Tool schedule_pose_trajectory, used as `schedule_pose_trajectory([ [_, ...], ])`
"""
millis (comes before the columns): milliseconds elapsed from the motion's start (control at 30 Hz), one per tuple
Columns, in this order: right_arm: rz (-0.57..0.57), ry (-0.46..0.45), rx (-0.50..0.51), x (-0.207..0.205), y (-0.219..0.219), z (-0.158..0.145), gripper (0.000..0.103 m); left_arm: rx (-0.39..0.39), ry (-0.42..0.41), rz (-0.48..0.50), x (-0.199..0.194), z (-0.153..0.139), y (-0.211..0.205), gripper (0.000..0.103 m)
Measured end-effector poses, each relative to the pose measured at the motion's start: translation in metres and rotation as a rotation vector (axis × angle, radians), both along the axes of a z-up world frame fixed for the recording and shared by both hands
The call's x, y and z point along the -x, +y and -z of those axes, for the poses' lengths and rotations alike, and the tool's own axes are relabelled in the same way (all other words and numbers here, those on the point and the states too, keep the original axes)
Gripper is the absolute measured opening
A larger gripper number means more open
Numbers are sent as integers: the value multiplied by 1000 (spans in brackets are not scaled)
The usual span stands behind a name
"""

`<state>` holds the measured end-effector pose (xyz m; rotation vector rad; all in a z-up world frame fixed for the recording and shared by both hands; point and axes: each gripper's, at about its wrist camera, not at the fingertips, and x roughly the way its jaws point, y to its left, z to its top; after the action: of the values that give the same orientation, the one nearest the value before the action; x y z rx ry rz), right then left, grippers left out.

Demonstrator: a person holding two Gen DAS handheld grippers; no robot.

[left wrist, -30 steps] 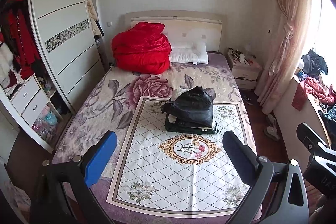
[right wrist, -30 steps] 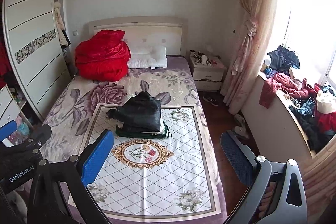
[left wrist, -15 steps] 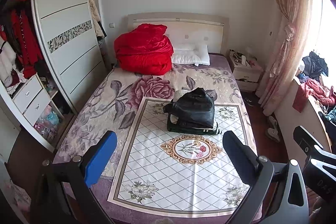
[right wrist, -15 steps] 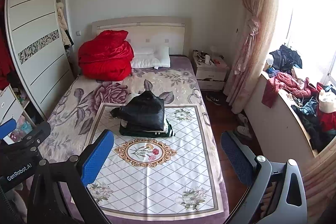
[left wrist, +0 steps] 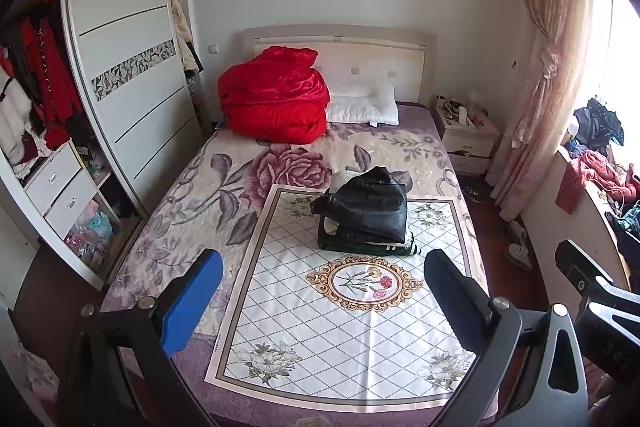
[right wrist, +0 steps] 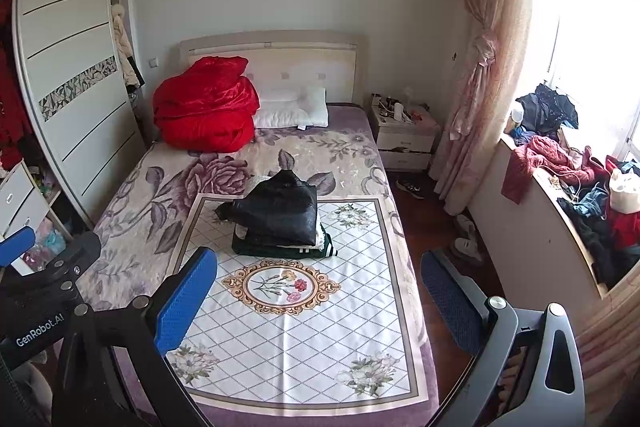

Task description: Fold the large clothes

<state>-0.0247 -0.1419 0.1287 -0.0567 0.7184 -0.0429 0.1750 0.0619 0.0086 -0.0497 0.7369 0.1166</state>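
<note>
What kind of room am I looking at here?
A home bedroom, it seems: a bed with a pillow and headboard, a wardrobe with hanging clothes, and a nightstand by the curtain.

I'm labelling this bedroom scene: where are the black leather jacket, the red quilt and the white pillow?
black leather jacket [left wrist: 370, 203], left wrist view, middle of its top panel
red quilt [left wrist: 274, 99], left wrist view, centre of bundle
white pillow [right wrist: 294, 113], right wrist view, front face

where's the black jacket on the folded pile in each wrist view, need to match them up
Left wrist: black jacket sits right of centre, on the far end of the white floral mat.
Right wrist: black jacket sits left of centre, same mat end.
Shared landmark: red quilt by the headboard.
</note>
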Motion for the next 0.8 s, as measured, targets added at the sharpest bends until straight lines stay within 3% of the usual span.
schedule_pose_trajectory([
  [800,20,18,4,16,9,3,103,-6,2,-8,1,-3,3,103],
])
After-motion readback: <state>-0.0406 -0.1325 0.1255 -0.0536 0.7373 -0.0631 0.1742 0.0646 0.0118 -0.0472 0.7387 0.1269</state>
